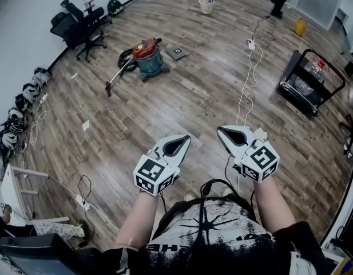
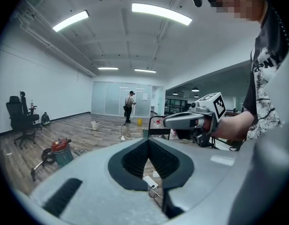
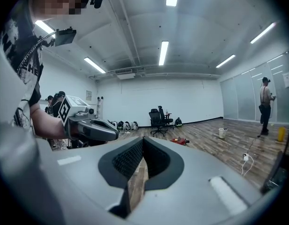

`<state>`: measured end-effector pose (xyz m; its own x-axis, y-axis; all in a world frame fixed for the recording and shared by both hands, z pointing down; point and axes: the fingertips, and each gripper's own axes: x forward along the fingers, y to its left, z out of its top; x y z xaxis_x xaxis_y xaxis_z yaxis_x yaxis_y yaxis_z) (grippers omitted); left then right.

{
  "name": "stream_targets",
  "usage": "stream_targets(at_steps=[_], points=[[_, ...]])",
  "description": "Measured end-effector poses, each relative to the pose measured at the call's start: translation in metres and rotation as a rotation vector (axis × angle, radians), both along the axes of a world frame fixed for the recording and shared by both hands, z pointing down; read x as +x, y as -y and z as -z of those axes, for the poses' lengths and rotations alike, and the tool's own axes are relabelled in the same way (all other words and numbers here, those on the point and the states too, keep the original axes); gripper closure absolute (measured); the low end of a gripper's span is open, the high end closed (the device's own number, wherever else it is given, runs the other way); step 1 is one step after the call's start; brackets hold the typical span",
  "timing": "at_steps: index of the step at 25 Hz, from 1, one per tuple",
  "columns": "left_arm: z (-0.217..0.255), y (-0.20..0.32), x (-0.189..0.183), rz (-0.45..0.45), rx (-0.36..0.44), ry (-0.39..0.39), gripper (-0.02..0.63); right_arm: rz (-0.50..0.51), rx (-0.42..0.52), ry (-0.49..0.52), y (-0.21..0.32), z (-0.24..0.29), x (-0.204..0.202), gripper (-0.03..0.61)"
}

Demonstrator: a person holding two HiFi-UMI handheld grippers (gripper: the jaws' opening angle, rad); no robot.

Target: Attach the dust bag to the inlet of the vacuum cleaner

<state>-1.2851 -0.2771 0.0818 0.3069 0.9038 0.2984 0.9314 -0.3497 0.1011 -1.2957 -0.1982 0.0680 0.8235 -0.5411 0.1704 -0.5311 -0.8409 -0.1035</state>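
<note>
- While both forearms reach forward, left claw and right claw point nearly level, both closed tight and empty.
- Two claws; one vacuum cleaner, far left.

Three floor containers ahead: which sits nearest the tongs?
The teal vacuum drum with red lid, hose attached; the white bucket and yellow container stand much farther back.

Bright, even light from long ceiling tubes high above the left gripper and right gripper. Pale sheen on the wood floor ahead of them. Fisheye bending at edges; dark corners in both gripper views.
</note>
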Motion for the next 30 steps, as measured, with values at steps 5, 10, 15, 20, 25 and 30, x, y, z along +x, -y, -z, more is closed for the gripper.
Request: stream_targets(at_steps=[5, 10, 15, 20, 25, 30], points=[[-0.001, 0.022, 0.01, -0.026, -0.016, 0.029, 0.617, -0.011, 0.007, 0.024, 0.028, -0.004, 0.008, 0.571], [-0.012, 0.04, 0.018, -0.04, -0.021, 0.058, 0.617, 0.002, -0.008, 0.026, 0.055, -0.01, 0.014, 0.571], [-0.02, 0.055, 0.03, -0.043, -0.022, 0.079, 0.617, 0.009, -0.025, 0.034, 0.075, -0.014, 0.026, 0.571], [-0.022, 0.052, 0.051, -0.047, -0.025, 0.081, 0.617, 0.013, -0.034, 0.037, 0.071, -0.016, 0.049, 0.571], [-0.036, 0.035, 0.081, -0.028, -0.013, 0.096, 0.617, 0.028, -0.034, 0.052, 0.049, -0.028, 0.079, 0.571], [-0.045, -0.006, 0.13, 0.015, 0.003, 0.112, 0.617, 0.056, -0.009, 0.066, 0.003, -0.041, 0.13, 0.571]])
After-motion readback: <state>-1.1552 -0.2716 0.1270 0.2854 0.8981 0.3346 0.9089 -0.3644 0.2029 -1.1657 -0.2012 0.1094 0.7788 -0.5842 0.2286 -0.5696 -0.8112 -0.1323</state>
